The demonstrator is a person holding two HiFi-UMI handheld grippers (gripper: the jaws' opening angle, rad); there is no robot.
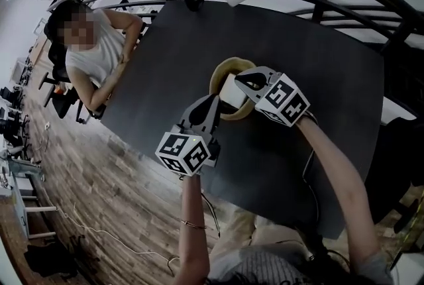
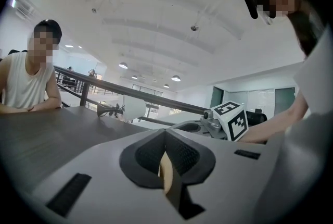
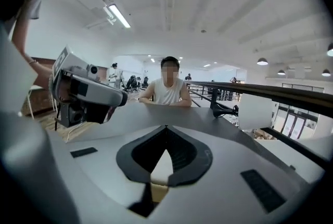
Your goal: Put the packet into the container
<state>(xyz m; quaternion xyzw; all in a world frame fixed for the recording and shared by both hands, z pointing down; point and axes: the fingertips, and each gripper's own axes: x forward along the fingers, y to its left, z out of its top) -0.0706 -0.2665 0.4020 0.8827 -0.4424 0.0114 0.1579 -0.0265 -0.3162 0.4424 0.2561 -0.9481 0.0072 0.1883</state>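
From my end, the head view puts the work at the centre of the frame, on the dark grey table (image 1: 318, 78). The round tan container (image 1: 222, 67) sits there with the flat white packet (image 1: 230, 88) lying inside its ring.

My right gripper (image 1: 240, 79) reaches in from the right side of the frame. In the right gripper view its jaws are drawn together, with the white packet (image 3: 162, 168) pinched between the pads and tan showing underneath.

My left gripper (image 1: 212, 101) comes up from lower left to the container's near rim. In the left gripper view its jaws are clamped on a thin tan edge (image 2: 165, 176), which I take to be that rim, so the bowl is being steadied.

I judge this to be the placing step: the packet is over or in the bowl but not let go. I cannot tell whether it already rests on the bottom.

Next I would ease the right gripper down a little and part its jaws. Then I would lift it straight out, keeping the left grip firm so the bowl does not slide.

A seated person in a white top (image 1: 93, 52) is at the upper left, well apart from the work.
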